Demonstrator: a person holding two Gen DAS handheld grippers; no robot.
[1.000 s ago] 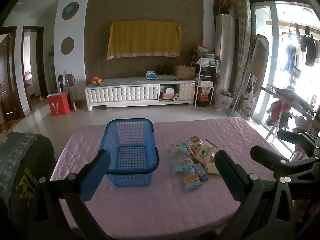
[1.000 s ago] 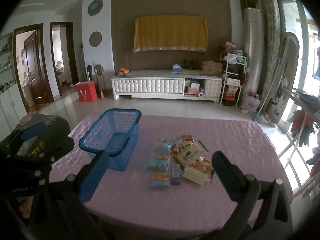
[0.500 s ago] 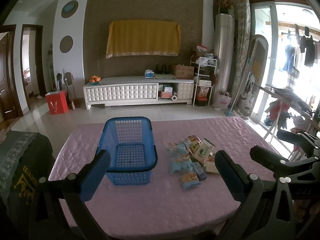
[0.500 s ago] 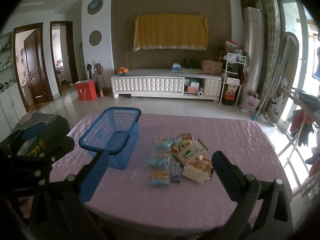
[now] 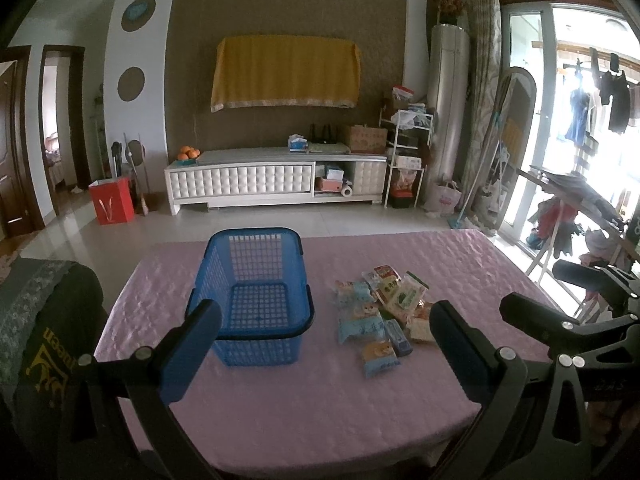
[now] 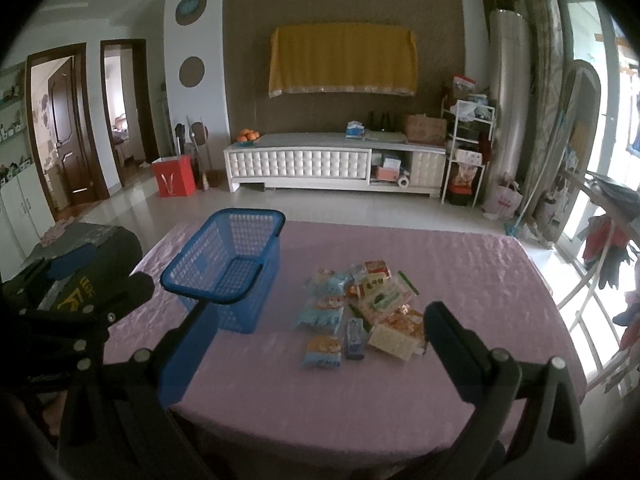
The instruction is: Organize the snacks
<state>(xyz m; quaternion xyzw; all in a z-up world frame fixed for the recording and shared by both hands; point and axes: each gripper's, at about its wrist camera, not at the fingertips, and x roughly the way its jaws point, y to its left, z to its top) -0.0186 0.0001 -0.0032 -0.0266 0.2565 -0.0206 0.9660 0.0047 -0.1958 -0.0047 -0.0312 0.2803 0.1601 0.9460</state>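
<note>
- The blue basket is seen standing on the pink table, with the snack packets piled just right of it.
- The left gripper is held wide apart, empty; the right gripper likewise.
- Only the left wrist view shows the basket's empty floor.

Pink-clothed table carrying a basket and a heap of snacks

A table under a quilted pink cloth fills the lower middle of both views; a blue mesh basket stands upright on it left of centre, and a loose pile of snack packets lies just right of the basket, apart from it, some packets overlapping, with a pale blue packet lowest in the frame
</note>
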